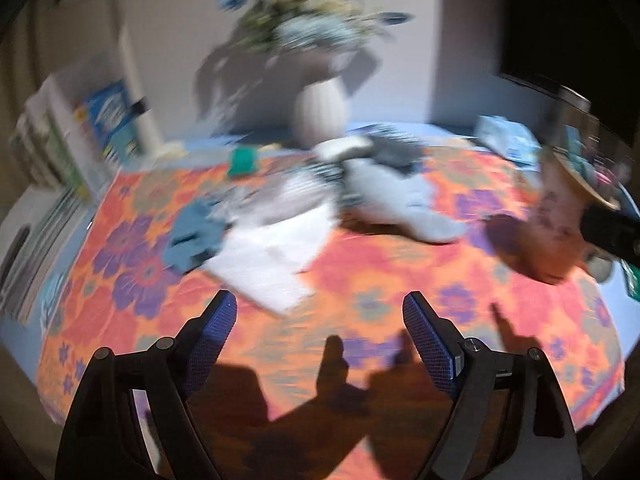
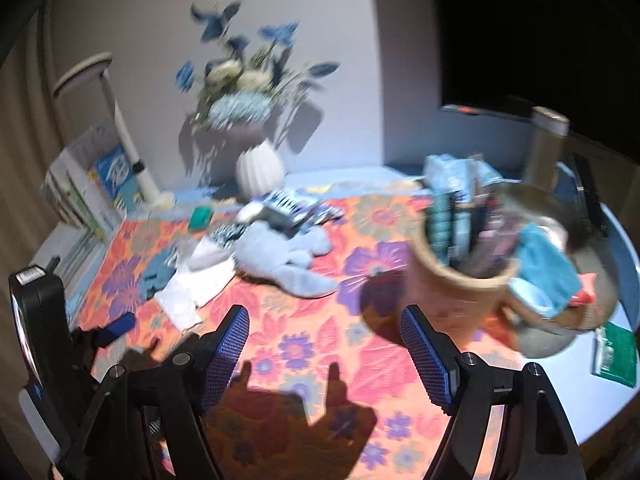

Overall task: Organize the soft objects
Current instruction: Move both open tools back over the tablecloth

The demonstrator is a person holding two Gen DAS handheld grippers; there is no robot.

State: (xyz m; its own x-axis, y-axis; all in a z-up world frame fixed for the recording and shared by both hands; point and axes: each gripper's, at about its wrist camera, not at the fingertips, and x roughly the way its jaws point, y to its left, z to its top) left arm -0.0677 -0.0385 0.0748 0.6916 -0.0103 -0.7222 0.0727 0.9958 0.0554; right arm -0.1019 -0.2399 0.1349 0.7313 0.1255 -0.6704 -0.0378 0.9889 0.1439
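On a floral orange cloth (image 1: 360, 280) lies a heap of soft things: a pale blue plush piece (image 1: 400, 200) (image 2: 280, 256), a white cloth (image 1: 272, 256) (image 2: 196, 288), a blue cloth (image 1: 192, 236) (image 2: 160, 268) and a black-and-white striped sock (image 2: 288, 200). My left gripper (image 1: 320, 298) hangs open over the cloth, short of the white cloth, with nothing between its blue pads. My right gripper (image 2: 324, 313) is open too and holds nothing. Just right of it stands a round tan container (image 2: 452, 292) (image 1: 556, 216) stuffed with several items, among them a turquoise cloth (image 2: 548, 264).
A white ribbed vase (image 1: 320, 112) (image 2: 260, 168) of flowers stands against the back wall. A white lamp post (image 1: 136, 80) and stacked books (image 1: 60, 148) are at the left. A small green object (image 1: 242, 162), a metal flask (image 2: 548, 140) and a green packet (image 2: 616, 352) also sit here.
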